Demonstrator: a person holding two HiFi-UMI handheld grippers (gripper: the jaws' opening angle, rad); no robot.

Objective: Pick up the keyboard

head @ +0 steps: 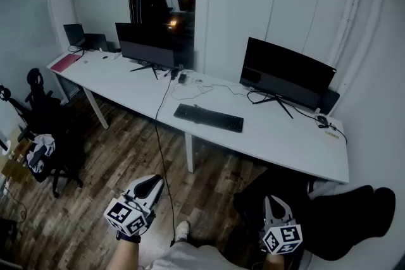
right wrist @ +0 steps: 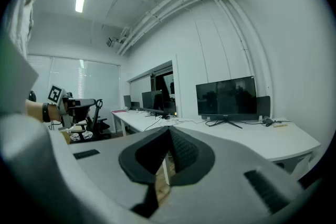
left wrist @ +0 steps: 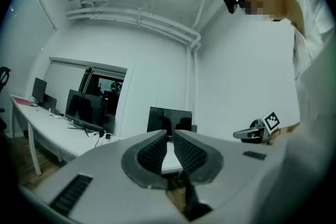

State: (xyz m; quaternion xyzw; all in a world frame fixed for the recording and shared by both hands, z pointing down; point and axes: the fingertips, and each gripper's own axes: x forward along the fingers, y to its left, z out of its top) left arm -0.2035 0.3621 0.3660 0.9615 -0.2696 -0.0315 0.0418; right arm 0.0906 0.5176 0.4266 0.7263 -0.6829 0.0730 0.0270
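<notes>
I have both grippers held low and close to me, well short of the desk (head: 272,139). The left gripper (head: 154,180) has its jaws together, the ribbed pads meeting at the tips with nothing between them. The right gripper (head: 273,200) is likewise closed and empty, its pads pressed tip to tip.

The keyboard (head: 209,117) lies flat on the desk, straight ahead of the gap between my two grippers and well apart from both. It sits ahead and to the right of the left gripper, and ahead and to the left of the right one. Neither gripper touches it.

Beyond the keyboard, further from the right gripper, a dark monitor (head: 286,76) stands on the desk. A second monitor (head: 145,45) stands far ahead of the left gripper. A thin black cable (head: 157,136) hangs from the desk edge down to the wooden floor between the keyboard and the left gripper. Off to that gripper's left stands an office chair (head: 47,120). A dark bulky shape (head: 345,218) lies just beside the right gripper, on its right; I cannot tell what it is.
</notes>
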